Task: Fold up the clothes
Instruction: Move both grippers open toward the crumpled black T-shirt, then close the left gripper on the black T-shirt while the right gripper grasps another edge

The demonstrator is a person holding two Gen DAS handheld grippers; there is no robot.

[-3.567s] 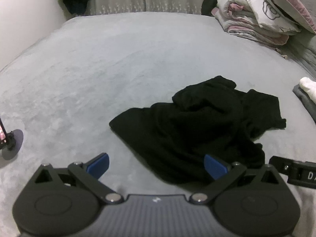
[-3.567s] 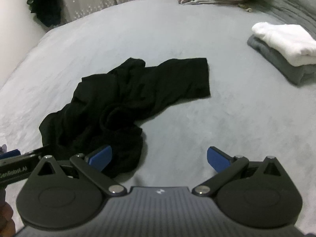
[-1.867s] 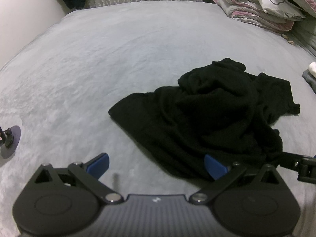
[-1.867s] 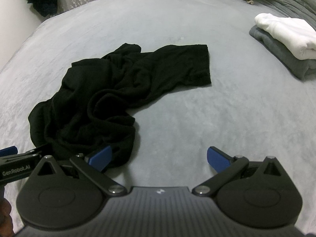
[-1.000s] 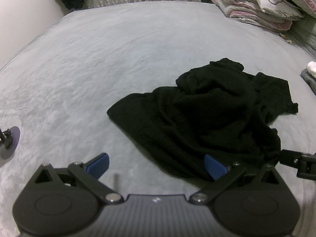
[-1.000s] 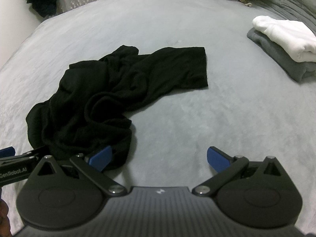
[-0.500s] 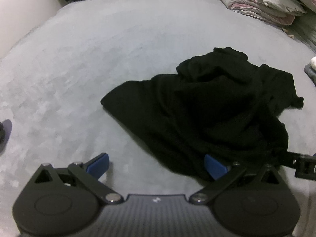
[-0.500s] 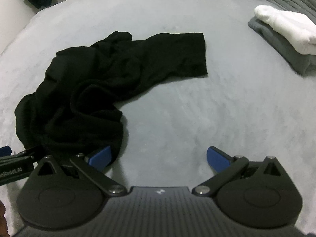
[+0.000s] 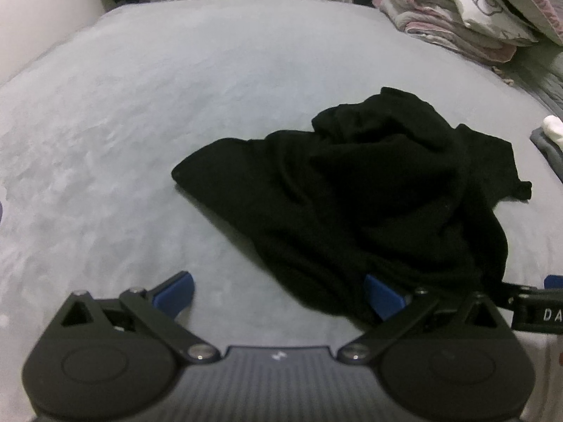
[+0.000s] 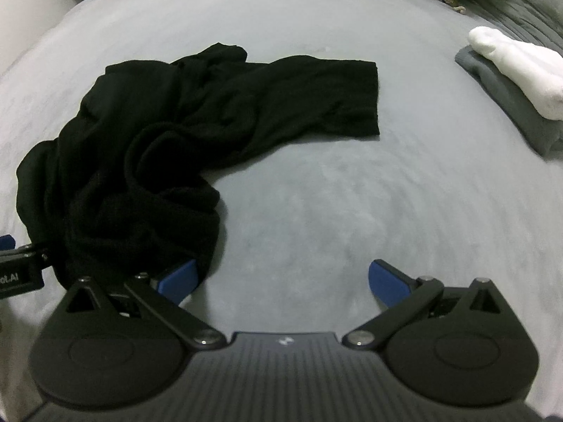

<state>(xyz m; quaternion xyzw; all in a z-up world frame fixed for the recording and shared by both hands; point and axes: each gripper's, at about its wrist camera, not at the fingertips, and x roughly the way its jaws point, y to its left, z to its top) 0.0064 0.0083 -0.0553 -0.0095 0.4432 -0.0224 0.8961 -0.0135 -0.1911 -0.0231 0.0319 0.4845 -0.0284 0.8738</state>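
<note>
Black garment (image 9: 369, 190) is seen crumpled on the grey bed cover (image 9: 176, 105), right of centre in the left wrist view and in the left half of the right wrist view, where one flat rectangular end (image 10: 334, 98) is laid out toward mid frame. It is not folded: the near part is bunched into thick overlapping rolls. The left gripper (image 9: 278, 295) is held with fingers spread wide at the lower edge of its frame; its right blue pad (image 9: 381, 297) is at the near hem, though whether cloth is touched cannot be told. The right gripper (image 10: 281, 281) is likewise spread wide, nothing between the fingers, its left pad (image 10: 177, 279) against the bunched edge. A folded stack, white piece (image 10: 513, 66) on grey piece (image 10: 510, 105), is noted at the right edge of the right wrist view; rolled bedding (image 9: 468, 10) lies in the upper right of the left wrist view. Risks judged from here: a pinch into the bunched rolls could catch several layers at once, so the piece would lift as a knot and not open flat; black on black hides hems and seams, so a wrong edge could be taken; the plush cover could be pinched with the cloth.
</note>
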